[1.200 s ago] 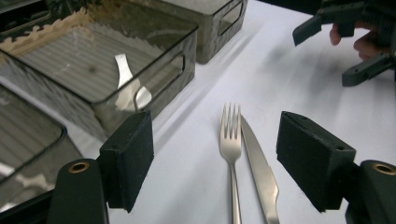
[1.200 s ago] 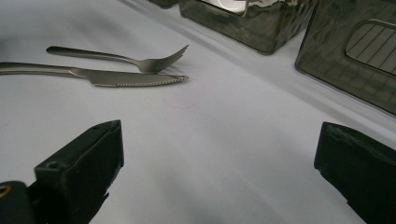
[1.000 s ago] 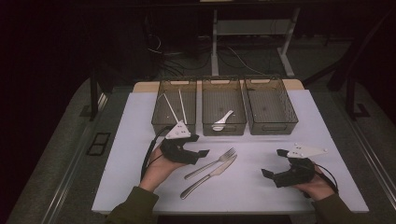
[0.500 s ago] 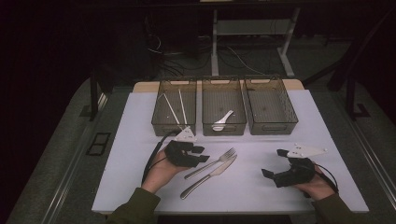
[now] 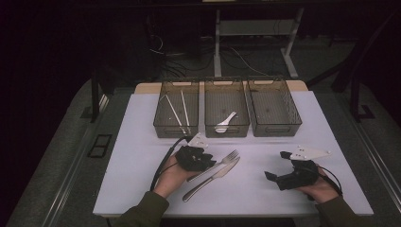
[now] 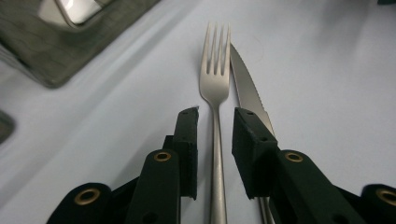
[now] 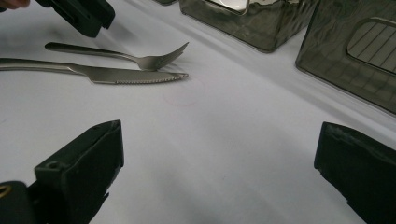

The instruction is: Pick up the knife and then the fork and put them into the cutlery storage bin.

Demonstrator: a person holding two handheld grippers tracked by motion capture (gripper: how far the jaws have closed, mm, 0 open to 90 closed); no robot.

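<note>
**Left claw closing around the fork handle**

On the white tabletop [image 5: 142,156], the landmark is the silver metal fork [image 5: 215,165], which lies slanted with its tines toward the three dark mesh bins. Left of the fork's tines, the black left claw [image 5: 204,160] sits low over the handle. In the left gripper view the handle [image 6: 217,158] runs up between the two jaws, which have just been closing on it; a thin gap shows on each side, so the pads are not yet pressing.

Just beside the fork, on its right, lies the silver serrated table knife [image 5: 213,177], parallel to it, its blade [image 6: 247,86] partly under the right-hand jaw in that view.

Beyond the fork stand the left bin [image 5: 163,127] with two white chopsticks [image 5: 176,113], the middle bin [image 5: 227,134] with a white plastic spoon [image 5: 225,122], and the right bin [image 5: 283,130].

Well to the right of the fork, the black right claw [image 5: 279,166] rests on the tabletop, jaws wide apart with nothing between them.
</note>
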